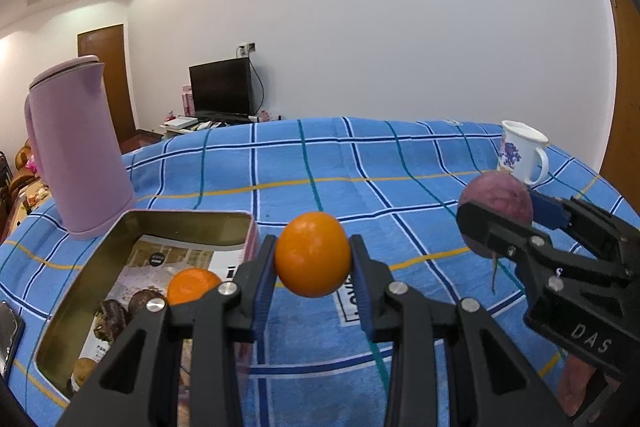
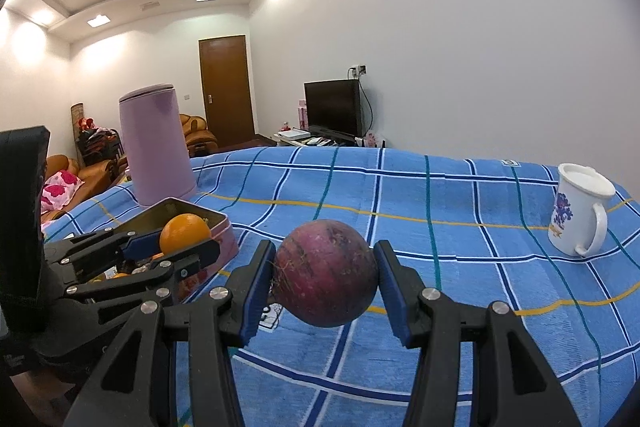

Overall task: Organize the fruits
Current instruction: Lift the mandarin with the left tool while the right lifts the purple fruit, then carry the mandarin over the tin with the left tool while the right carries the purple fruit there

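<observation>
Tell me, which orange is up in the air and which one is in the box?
The orange pinched in the left gripper is in the air. The other orange lies inside the open tin box, partly hidden behind that gripper.

Orange fruit [image 1: 312, 254], frame centre; reddish-purple fruit [image 1: 495, 205] right. Cloth [image 1: 360, 163]: blue plaid, white, navy, teal, yellow lines. Lilac kettle [image 1: 76, 147] left; white mug [image 1: 520, 153], purple print.

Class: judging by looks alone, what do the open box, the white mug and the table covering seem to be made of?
Open box: probably tin; thin gold walls with a dull metallic sheen.
White mug: ceramic or enamel, glossy, with a printed purple motif; which one is unclear.
Table covering: woven cloth, matte blue plaid that creases softly.
</observation>
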Demonstrator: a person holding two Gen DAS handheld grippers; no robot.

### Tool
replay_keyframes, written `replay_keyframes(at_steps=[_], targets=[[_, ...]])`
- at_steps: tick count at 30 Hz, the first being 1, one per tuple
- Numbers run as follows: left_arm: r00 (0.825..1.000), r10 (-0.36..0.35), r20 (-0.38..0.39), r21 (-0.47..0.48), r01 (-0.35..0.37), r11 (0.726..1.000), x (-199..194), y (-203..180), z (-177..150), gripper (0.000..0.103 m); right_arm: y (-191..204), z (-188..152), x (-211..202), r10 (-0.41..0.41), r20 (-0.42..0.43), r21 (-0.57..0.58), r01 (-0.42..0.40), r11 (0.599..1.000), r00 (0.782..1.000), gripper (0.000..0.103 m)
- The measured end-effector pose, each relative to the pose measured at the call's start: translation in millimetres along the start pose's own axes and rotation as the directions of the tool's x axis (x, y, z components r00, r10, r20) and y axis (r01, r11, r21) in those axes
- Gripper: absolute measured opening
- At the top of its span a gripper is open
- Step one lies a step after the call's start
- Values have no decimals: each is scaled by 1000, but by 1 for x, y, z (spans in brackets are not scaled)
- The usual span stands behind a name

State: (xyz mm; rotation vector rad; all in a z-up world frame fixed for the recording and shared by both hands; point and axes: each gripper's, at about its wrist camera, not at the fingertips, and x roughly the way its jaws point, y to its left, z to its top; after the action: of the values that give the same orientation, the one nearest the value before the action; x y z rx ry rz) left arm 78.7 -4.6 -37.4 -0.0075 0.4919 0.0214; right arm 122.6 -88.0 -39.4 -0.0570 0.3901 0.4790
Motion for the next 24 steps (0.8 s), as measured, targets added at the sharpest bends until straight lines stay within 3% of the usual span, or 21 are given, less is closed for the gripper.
replay_keyframes(at_steps=[24], targets=[[998,57,-5,-85,-58,995,-12,50,-8,36,51,1,18,76,-42,-78,-79,994,996,52]])
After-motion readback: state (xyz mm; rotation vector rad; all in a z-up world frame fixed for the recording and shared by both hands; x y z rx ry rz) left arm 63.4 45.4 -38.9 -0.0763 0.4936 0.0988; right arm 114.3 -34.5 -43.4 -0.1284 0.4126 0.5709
